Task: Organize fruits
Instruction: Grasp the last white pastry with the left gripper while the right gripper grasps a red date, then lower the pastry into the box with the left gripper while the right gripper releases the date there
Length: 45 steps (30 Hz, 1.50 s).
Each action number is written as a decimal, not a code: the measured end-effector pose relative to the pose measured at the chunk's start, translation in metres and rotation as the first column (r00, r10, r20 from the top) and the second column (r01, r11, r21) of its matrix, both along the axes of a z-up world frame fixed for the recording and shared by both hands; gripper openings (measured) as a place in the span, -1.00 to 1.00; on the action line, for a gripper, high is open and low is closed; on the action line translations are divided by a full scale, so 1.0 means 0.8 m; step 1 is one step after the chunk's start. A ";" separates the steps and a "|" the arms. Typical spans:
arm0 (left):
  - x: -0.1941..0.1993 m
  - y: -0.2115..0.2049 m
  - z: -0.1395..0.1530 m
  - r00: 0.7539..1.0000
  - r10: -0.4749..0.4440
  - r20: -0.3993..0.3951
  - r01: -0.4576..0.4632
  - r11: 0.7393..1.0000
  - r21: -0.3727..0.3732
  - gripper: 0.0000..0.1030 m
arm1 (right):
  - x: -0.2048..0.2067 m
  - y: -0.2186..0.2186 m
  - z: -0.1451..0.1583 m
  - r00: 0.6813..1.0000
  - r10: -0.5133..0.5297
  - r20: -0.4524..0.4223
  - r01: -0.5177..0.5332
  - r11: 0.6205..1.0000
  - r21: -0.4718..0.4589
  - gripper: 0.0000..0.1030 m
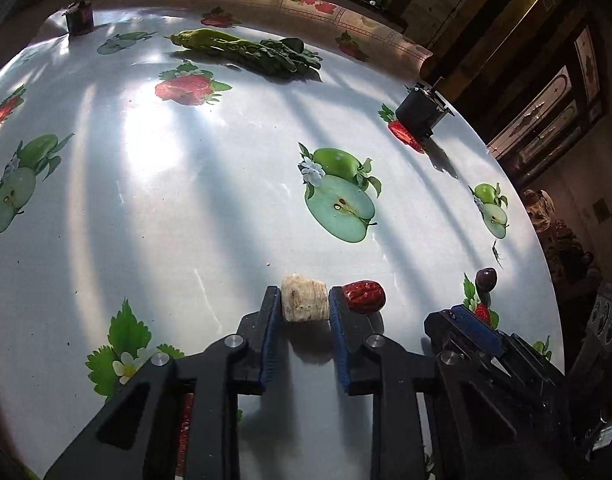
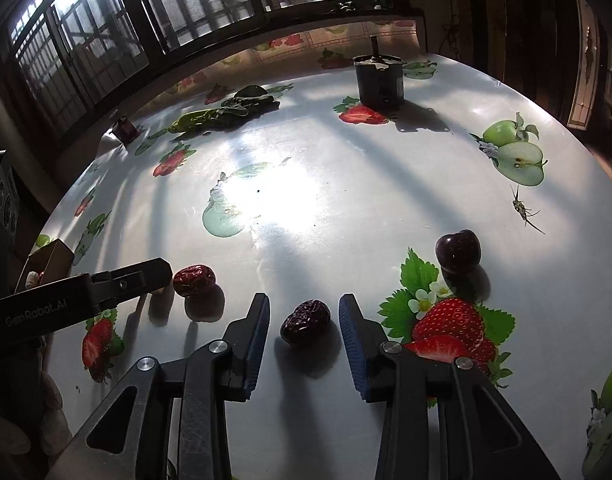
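- Left gripper (image 1: 305, 307): fingers pinch a pale cylindrical chunk (image 1: 304, 298) (banana piece? can't tell), pads pressed on its two flanks. Chunk sits low at the table (image 1: 185, 200); whether it rests on the cloth or hangs just above, can't tell. Its long axis runs across the fingers, cut face toward the left pad.
- Right gripper (image 2: 304, 322): fingers spread around a dark wrinkled date (image 2: 305, 323), gaps on both sides, not touching. Looks like a pre-grasp straddle, judging by the centring. Date lies flat on the cloth, long axis tilted, upper end pointing up-right.
- Red date (image 2: 194, 280) lies just beside the left gripper's outer finger, touching or nearly so in the left view. Long axis roughly left-right.
- The near fruits sit bunched along the front edge, probably being gathered into one group.
- Dark cherry (image 2: 458, 251) further right, near a printed strawberry, apart from both claws. Roundish, no clear axis.
- Small insect (image 2: 521, 207) beyond the cherry.
- Far: black motor-like can (image 2: 380, 80), upright, shaft up.
- Far left: leafy greens with a green pepper (image 2: 221, 114), lying flat, well apart from the fruits, likely not part of the group.
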<state>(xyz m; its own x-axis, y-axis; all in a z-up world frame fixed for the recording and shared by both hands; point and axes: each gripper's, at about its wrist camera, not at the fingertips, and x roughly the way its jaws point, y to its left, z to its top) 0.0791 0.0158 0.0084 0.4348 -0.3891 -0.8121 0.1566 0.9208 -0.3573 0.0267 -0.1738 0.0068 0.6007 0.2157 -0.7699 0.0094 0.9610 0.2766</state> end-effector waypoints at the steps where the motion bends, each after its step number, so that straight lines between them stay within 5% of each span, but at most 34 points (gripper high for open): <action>1: -0.001 -0.001 0.000 1.000 0.002 0.004 -0.002 1.000 0.005 -0.55 | 0.000 0.001 0.000 1.000 0.002 0.002 -0.002 1.000 -0.007 -0.25; 6: -0.007 0.001 0.001 1.000 0.012 0.010 -0.012 1.000 0.020 -0.55 | -0.002 0.011 0.000 1.000 0.012 0.015 -0.011 0.998 -0.070 -0.26; 10: -0.014 0.000 0.004 1.000 0.011 0.022 -0.011 0.999 0.033 -0.55 | -0.005 0.021 -0.001 0.999 0.023 0.026 -0.019 0.990 -0.138 -0.48; 36: -0.177 0.079 0.098 0.951 0.101 0.293 -0.181 0.949 0.258 -0.55 | -0.029 0.025 0.017 0.994 -0.008 0.110 0.022 0.992 -0.126 -0.48; 45: -0.207 0.148 0.103 0.932 0.201 0.303 -0.273 0.937 0.218 -0.55 | -0.075 0.070 0.067 0.986 0.088 0.140 -0.079 0.995 -0.068 -0.47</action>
